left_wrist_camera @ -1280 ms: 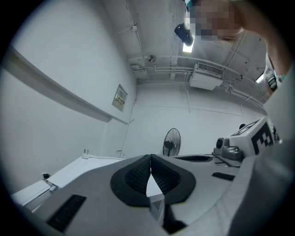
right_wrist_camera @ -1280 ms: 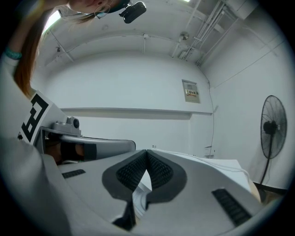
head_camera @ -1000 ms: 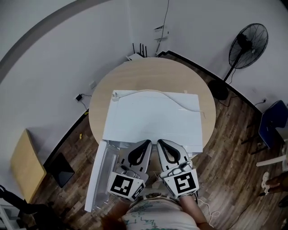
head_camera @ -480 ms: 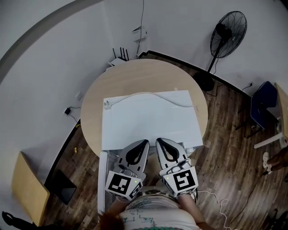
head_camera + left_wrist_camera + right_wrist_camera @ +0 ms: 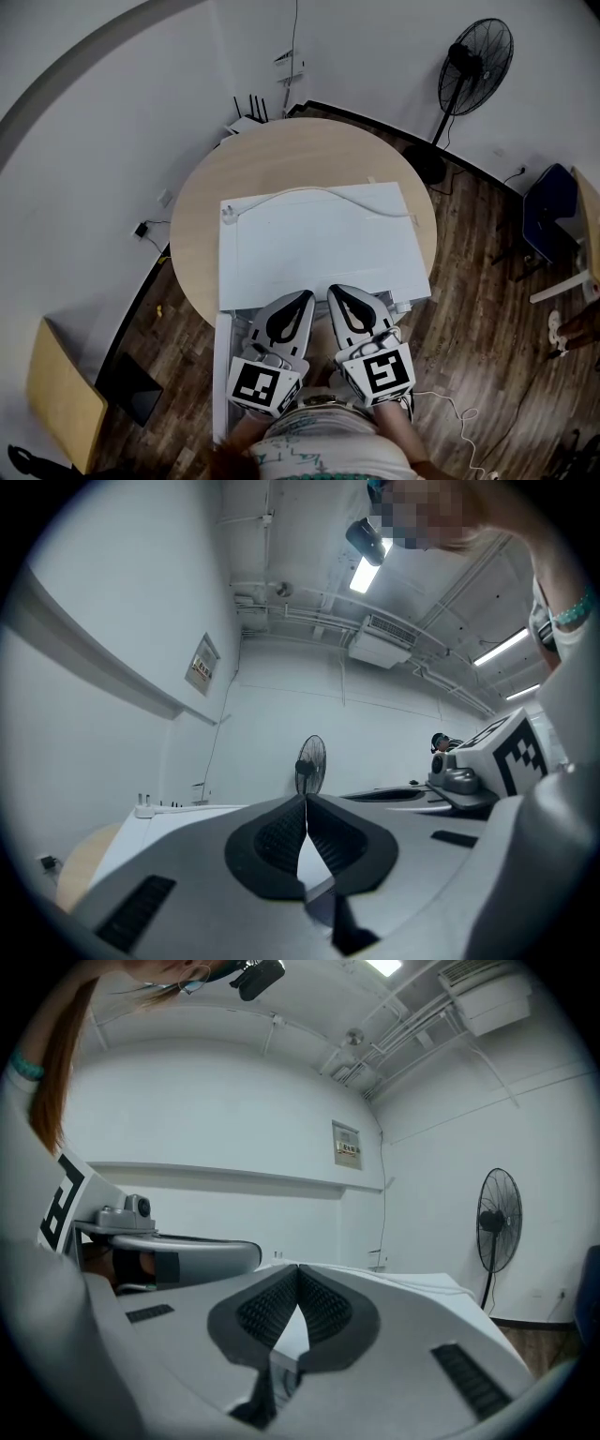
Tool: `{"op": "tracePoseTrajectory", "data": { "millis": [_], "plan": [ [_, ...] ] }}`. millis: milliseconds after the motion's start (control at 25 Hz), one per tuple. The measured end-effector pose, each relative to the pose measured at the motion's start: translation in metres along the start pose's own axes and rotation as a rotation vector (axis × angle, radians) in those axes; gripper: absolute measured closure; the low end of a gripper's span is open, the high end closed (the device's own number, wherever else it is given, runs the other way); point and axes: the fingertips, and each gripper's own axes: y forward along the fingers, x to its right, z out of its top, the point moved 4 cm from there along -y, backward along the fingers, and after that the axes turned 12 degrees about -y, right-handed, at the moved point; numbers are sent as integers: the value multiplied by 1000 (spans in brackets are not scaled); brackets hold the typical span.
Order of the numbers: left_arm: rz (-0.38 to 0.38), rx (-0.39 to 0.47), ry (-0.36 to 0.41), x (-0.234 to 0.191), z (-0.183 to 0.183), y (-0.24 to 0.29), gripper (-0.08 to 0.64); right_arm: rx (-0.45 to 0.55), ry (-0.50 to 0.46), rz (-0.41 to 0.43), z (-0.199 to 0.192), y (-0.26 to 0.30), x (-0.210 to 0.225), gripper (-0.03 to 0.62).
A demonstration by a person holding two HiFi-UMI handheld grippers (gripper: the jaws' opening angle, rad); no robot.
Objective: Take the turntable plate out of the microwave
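Note:
The white microwave (image 5: 319, 244) stands on a round wooden table (image 5: 281, 155), its top facing me and its door (image 5: 221, 375) swung open at the lower left. The turntable plate is hidden inside. My left gripper (image 5: 305, 298) and right gripper (image 5: 335, 292) hover side by side at the microwave's front edge, both shut and holding nothing. In the left gripper view the shut jaws (image 5: 306, 799) point level over the microwave's top (image 5: 178, 810). In the right gripper view the jaws (image 5: 298, 1267) are likewise pressed together, with the microwave's top (image 5: 422, 1283) beyond them.
A white power cord (image 5: 309, 192) lies across the microwave's top. A standing fan (image 5: 478, 56) is at the back right, a blue chair (image 5: 553, 225) at the right, a wooden panel (image 5: 56, 394) on the floor at the left. A router (image 5: 246, 117) stands by the wall behind the table.
The head view has swung, so the table, microwave and fan sit further left in the picture. Both grippers stay shut and side by side at the microwave's front.

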Motion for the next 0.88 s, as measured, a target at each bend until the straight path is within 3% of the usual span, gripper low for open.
{"op": "tracePoseTrajectory", "data": {
  "millis": [520,880],
  "plan": [
    [78,-85,-61,-28,-45,-13,545,-91,-21,43,-31,4,-22,601],
    [121,-188,-78,-40,-90,-18,545,-209,-5,130,-83,4,-43,601]
  ]
}}
